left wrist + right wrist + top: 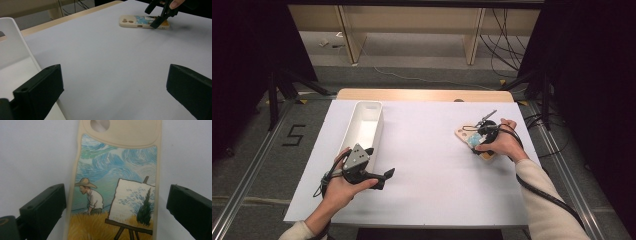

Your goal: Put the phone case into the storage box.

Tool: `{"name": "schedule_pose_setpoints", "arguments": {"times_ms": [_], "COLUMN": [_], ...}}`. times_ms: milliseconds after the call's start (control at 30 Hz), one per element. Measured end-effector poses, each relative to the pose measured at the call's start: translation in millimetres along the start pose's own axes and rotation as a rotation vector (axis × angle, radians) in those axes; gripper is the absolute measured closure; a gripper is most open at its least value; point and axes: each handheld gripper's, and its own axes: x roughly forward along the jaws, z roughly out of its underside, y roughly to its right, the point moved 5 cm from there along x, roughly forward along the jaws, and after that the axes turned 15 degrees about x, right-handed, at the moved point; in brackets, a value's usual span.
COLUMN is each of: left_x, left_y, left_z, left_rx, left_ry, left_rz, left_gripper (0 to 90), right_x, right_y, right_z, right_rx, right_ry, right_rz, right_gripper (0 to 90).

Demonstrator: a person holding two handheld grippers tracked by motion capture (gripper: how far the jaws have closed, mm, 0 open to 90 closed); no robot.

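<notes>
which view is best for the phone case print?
Right gripper view: the phone case lies close up, painted side up, between the open right gripper fingers, so the hat-wearing painter and easel read clearly. The left gripper view shows it far off and flat on the table. In the high view the hand covers most of it.

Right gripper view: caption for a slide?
Open right gripper straddles a painted phone case lying flat on the white table.

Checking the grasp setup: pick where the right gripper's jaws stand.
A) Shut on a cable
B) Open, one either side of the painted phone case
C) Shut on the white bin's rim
B: the right gripper jaws straddle the phone case, gaps showing on both sides.
</notes>
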Motion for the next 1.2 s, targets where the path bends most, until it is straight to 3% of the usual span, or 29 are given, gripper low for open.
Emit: {"name": "schedule_pose_setpoints", "arguments": {"times_ms": [667,1200], "left_x": [0.4,0.6], "left_y": [0.0,0.8], "left_z": [0.2,0.1], "left_rx": [-0.001,-0.003], "left_ry": [0.0,-0.001], "left_rz": [0.0,0.002], "left_gripper": [0.2,0.2], "right_x": [6.1,6.8], "right_y": [3.0,4.3], "right_z": [-3.0,-4.6], "right_rx": [0.007,0.022], "right_ry": [-0.077,-0.11], "right_rz": [-0.018,-0.045], "right_gripper": [2.4,6.5]}}
